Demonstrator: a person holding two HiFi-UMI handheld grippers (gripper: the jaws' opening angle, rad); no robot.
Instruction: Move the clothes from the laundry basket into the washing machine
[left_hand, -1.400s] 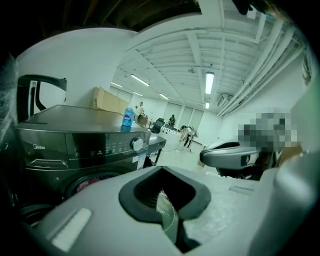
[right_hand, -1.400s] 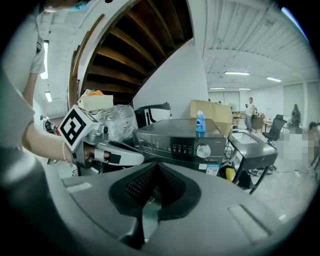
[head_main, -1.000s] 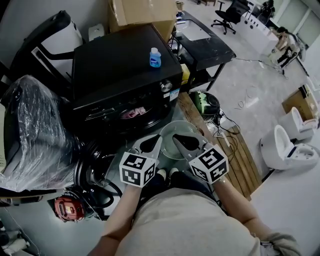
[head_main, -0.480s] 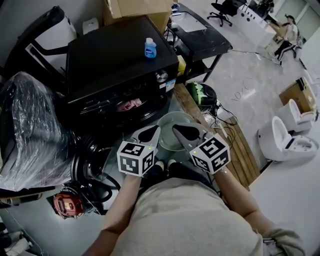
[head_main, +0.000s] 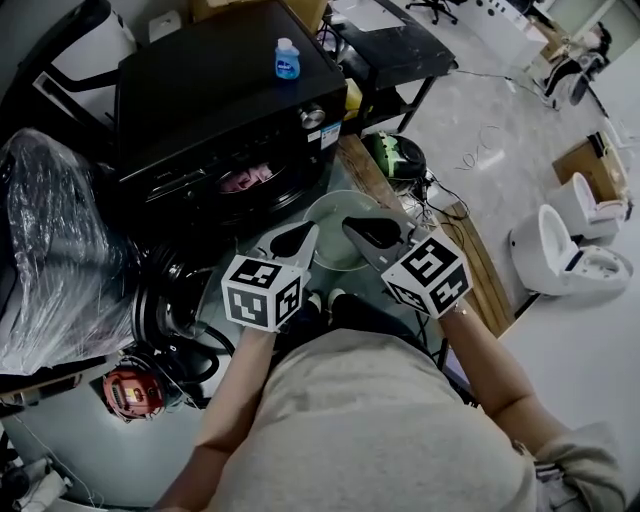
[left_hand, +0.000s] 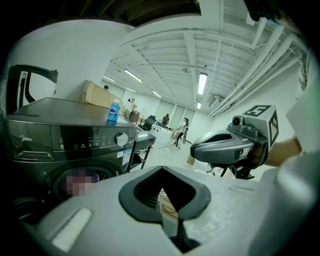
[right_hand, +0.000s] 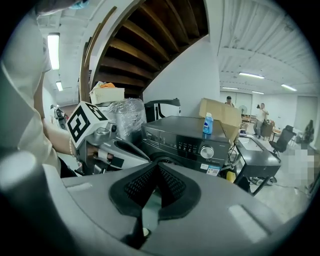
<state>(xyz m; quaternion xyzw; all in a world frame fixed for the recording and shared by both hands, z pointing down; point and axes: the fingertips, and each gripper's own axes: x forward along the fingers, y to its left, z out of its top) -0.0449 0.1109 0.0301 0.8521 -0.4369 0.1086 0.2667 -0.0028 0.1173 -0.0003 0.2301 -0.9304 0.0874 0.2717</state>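
The black washing machine (head_main: 215, 110) stands in front of me with its round glass door (head_main: 335, 215) swung open towards me. Something pink, clothes (head_main: 245, 180), shows inside the drum. My left gripper (head_main: 300, 233) and right gripper (head_main: 352, 226) hang side by side just before the door, both shut with nothing between the jaws. In the left gripper view the machine (left_hand: 60, 140) is at the left and the right gripper (left_hand: 200, 148) at the right. In the right gripper view the machine (right_hand: 190, 135) lies ahead, with the left gripper (right_hand: 131, 149) beside it. No laundry basket is in view.
A blue bottle (head_main: 287, 58) stands on the machine's top. A plastic-wrapped bulk (head_main: 60, 250) sits at the left, a red device (head_main: 125, 392) and cables on the floor. A black table (head_main: 390, 45), a green round object (head_main: 393, 155), wooden planks (head_main: 470, 270) and toilets (head_main: 560, 265) lie to the right.
The head view has tipped, so the machine sits higher in the picture. Both grippers stay shut and side by side before the open door.
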